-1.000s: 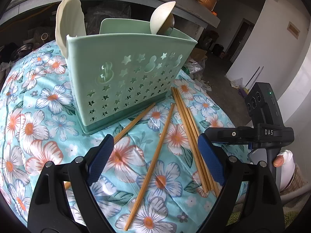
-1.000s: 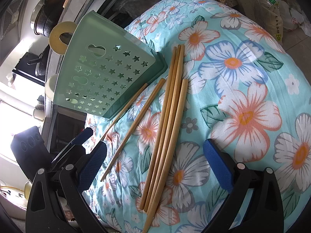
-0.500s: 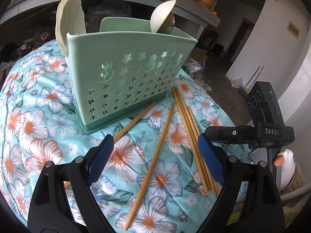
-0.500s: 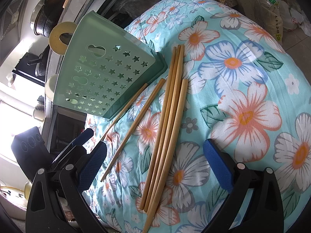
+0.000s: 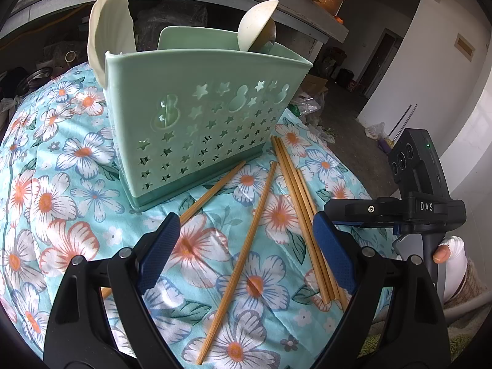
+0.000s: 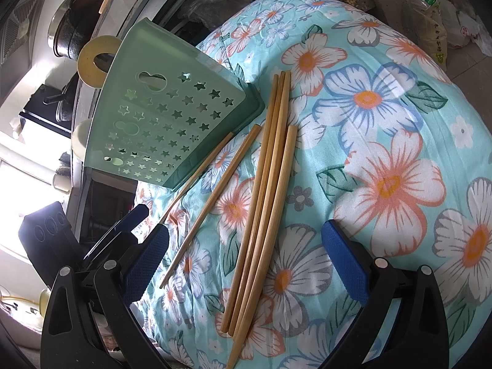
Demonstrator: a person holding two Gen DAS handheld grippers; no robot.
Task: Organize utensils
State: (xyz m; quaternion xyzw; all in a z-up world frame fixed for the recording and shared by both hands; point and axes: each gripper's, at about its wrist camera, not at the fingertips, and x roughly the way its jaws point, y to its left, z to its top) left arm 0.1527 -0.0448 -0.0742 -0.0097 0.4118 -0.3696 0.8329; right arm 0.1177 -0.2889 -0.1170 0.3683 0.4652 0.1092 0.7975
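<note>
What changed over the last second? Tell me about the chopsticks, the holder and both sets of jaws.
Nothing has visibly changed. The six chopsticks lie loose on the floral cloth as before, beside the green utensil holder. The left gripper and the right gripper both hover with jaws open and empty, just as a second ago.

In my left wrist view the utensil holder (image 5: 196, 129) stands upper centre on the cloth (image 5: 61, 184), two spoons (image 5: 107, 27) inside. Loose chopsticks (image 5: 246, 246) lie before it; a bundle (image 5: 301, 209) lies right.
</note>
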